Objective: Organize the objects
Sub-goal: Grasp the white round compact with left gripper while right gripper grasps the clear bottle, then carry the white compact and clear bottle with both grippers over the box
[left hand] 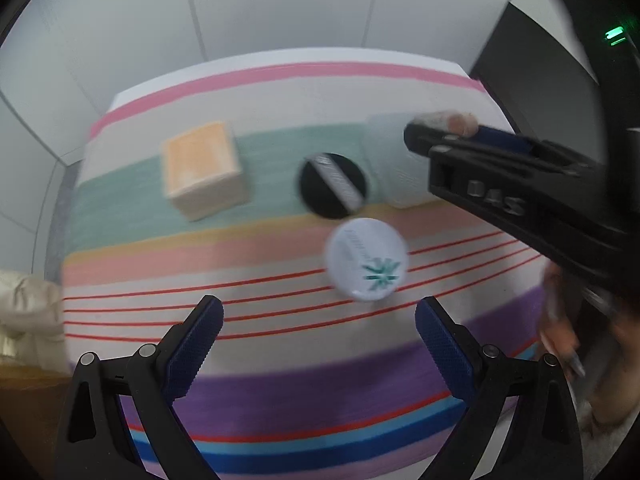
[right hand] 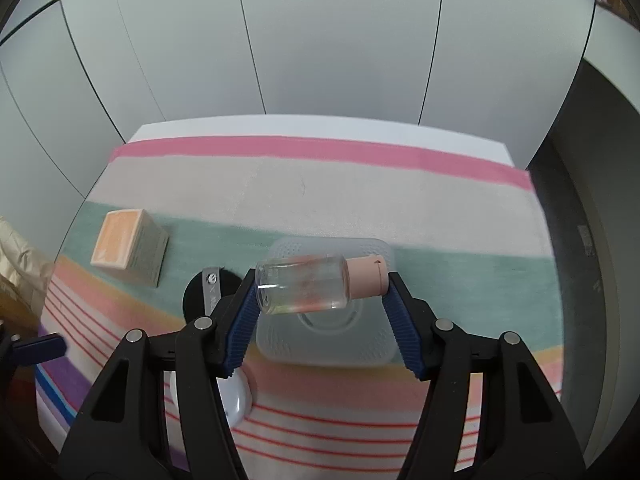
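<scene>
Clear bottle point(right hand: 303, 289) lies sideways, clamped between right tongs point(right hand: 320, 300).

Box point(right hand: 127, 249) left of tray point(right hand: 376, 252)

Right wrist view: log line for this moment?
right hand-held gripper: shut on clear bottle, held sideways | below: translucent tray | left hand-held gripper: open, empty
</scene>
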### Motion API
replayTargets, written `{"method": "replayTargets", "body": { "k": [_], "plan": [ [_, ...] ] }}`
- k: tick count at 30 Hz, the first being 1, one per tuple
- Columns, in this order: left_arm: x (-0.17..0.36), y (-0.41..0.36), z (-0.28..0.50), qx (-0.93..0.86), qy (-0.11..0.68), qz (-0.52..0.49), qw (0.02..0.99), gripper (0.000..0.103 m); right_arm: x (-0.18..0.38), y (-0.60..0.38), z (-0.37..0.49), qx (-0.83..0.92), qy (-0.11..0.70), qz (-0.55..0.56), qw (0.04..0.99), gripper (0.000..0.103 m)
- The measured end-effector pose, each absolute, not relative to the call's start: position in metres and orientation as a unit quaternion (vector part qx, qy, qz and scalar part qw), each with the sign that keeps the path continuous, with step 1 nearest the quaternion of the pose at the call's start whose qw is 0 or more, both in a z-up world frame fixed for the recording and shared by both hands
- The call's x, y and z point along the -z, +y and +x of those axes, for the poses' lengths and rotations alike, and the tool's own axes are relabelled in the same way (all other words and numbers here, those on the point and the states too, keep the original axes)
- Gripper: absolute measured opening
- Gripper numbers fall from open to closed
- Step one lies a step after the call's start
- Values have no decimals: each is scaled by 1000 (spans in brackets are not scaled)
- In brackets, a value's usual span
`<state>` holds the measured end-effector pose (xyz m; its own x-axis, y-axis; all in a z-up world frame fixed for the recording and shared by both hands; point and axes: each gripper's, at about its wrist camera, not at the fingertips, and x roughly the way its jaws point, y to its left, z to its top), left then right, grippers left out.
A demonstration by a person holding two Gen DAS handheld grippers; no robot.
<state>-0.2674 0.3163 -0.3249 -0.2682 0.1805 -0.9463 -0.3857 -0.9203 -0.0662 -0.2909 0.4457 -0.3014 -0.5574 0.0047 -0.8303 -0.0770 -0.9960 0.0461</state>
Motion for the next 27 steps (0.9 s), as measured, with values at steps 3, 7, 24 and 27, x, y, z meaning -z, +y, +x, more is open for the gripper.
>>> {"method": "replayTargets", "body": {
  "k": [3,7,24,27],
  "plan": [
    [343,339,-271,-787,102,-584,172,98,290,459,-273,-882,62,-466,23,63],
    [361,353,-280,-795,95,-582,143,86,277,480,-254,-883,64,-462,46,63],
    [255,362,-268,-839,132,-515,116,58,236,503,-211,-875,52,-478,56,63],
    [213,347,-270,-852,111,-501,99,58,216,495,-207,-876,50,-478,52,63]
  ]
}}
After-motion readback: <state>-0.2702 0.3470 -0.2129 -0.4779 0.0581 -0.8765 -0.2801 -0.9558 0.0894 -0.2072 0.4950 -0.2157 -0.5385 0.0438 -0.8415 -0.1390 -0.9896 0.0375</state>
